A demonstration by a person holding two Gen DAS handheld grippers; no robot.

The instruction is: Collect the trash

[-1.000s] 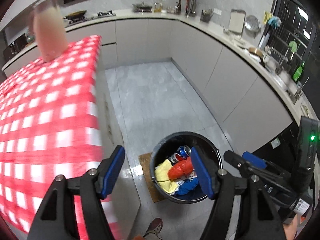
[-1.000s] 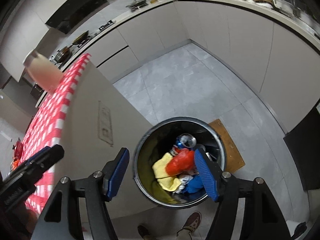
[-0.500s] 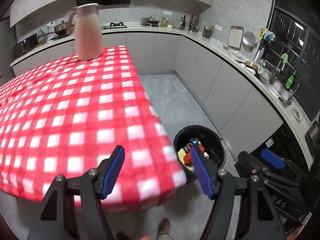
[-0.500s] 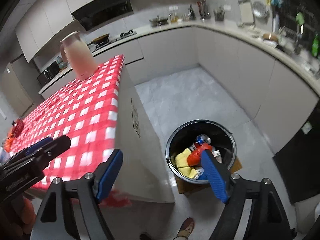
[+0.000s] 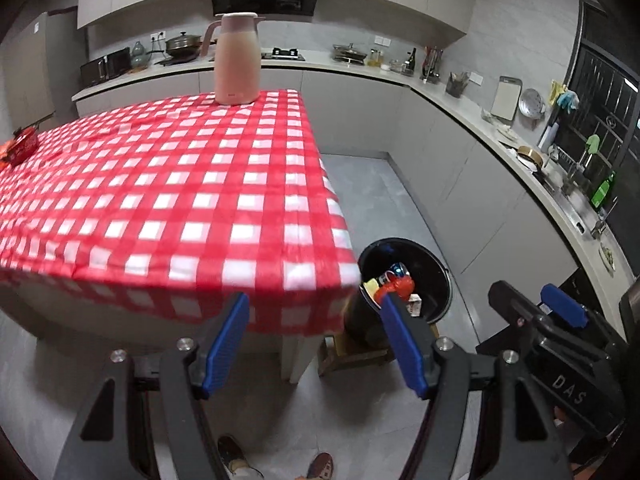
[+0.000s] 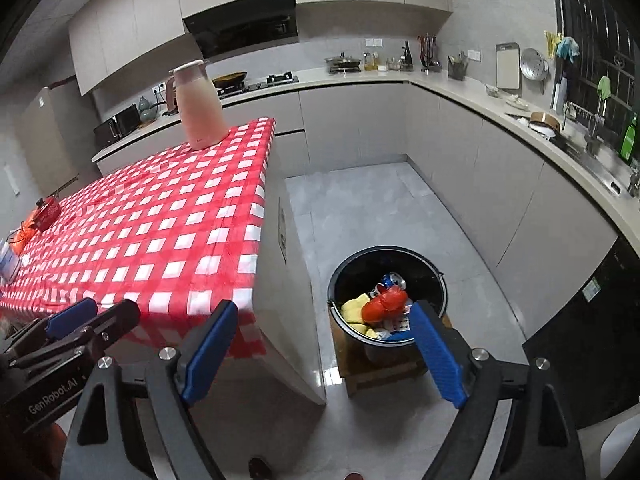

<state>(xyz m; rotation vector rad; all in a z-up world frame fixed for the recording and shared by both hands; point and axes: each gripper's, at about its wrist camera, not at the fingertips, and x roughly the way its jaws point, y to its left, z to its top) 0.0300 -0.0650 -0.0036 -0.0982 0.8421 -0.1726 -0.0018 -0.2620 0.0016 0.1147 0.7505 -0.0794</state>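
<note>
A: While both sets of jaws stand wide with nothing in them, which step is this?

B: Between pickups, I'd judge. The left gripper [image 5: 316, 346] and right gripper [image 6: 324, 354] both hang empty in front of the table's near edge. Just ahead and right of the right gripper sits the round black trash bin [image 6: 440, 280], holding a crumpled red wrapper [image 6: 386, 300], yellow scraps and a blue can.

A: And more trash?

B: Far ahead-left, near the far-left edge of the red-and-white checked tablecloth [image 5: 192, 184], lies a small red item [image 5: 22, 146]; the next move probably calls for a reach there. The tall pink jug [image 5: 237, 60] isn't trash.
</note>
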